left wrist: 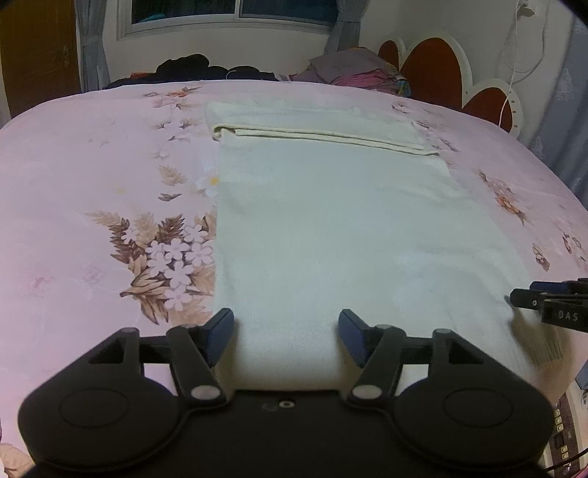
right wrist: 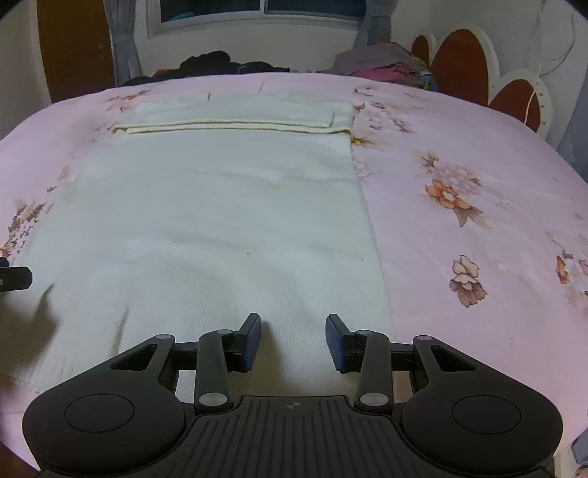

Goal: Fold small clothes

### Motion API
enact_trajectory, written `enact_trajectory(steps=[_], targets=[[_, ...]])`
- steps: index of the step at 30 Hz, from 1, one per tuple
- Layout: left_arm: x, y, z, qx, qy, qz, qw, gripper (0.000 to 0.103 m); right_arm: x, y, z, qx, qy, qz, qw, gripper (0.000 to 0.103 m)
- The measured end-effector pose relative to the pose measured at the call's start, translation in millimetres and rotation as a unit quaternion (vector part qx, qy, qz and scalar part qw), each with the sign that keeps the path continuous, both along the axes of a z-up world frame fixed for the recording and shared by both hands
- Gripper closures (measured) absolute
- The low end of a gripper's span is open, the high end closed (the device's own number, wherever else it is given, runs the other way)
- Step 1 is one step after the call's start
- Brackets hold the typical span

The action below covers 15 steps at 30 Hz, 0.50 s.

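A white knit garment (left wrist: 330,228) lies flat on the pink floral bedspread (left wrist: 92,184), its far end folded over with a cream hem band (left wrist: 323,136). My left gripper (left wrist: 286,331) is open and empty over the garment's near left edge. My right gripper (right wrist: 294,338) is open and empty over the garment (right wrist: 220,220) near its near right edge. The right gripper's tip (left wrist: 551,301) shows at the right of the left wrist view. The left gripper's tip (right wrist: 14,279) shows at the left edge of the right wrist view.
Dark clothes (left wrist: 205,70) and a pile of coloured clothes (left wrist: 352,70) lie at the bed's far edge under a window (left wrist: 231,14). A red and white petal-shaped headboard (left wrist: 459,84) stands at the far right. The bedspread (right wrist: 477,184) extends right of the garment.
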<state>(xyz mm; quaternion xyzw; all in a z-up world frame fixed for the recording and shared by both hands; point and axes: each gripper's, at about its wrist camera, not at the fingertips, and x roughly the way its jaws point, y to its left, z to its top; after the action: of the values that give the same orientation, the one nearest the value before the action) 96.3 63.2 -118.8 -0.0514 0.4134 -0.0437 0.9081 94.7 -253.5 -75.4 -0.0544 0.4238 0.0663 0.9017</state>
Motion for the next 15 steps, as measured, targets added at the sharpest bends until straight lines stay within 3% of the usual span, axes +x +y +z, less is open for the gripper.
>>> enact_trajectory(steps=[2, 3, 4, 5, 6, 15], targets=[[-3, 3, 0, -0.004, 0.001, 0.003, 1.0000, 0.039, -4, -1, 2, 0.000, -0.002, -0.004, 1.000, 0.064], [-5, 4, 0, -0.004, 0.002, 0.004, 1.0000, 0.038, -6, -2, 3, 0.001, -0.002, -0.006, 1.000, 0.056], [-6, 6, 0, -0.004, 0.002, 0.005, 1.0000, 0.037, -8, -4, 4, 0.000, -0.006, -0.010, 1.000, 0.030], [-7, 7, -1, -0.004, 0.003, 0.006, 1.0000, 0.037, -12, -5, 6, -0.001, -0.017, -0.016, 1.000, 0.020], [-8, 9, -1, -0.005, 0.004, 0.007, 1.0000, 0.037, -14, -7, 7, -0.003, -0.026, -0.017, 1.000, 0.017], [-20, 32, -14, -0.026, 0.031, 0.023, 0.9989, 0.042, -20, -23, 6, 0.000, -0.012, -0.031, 0.999, 0.018]])
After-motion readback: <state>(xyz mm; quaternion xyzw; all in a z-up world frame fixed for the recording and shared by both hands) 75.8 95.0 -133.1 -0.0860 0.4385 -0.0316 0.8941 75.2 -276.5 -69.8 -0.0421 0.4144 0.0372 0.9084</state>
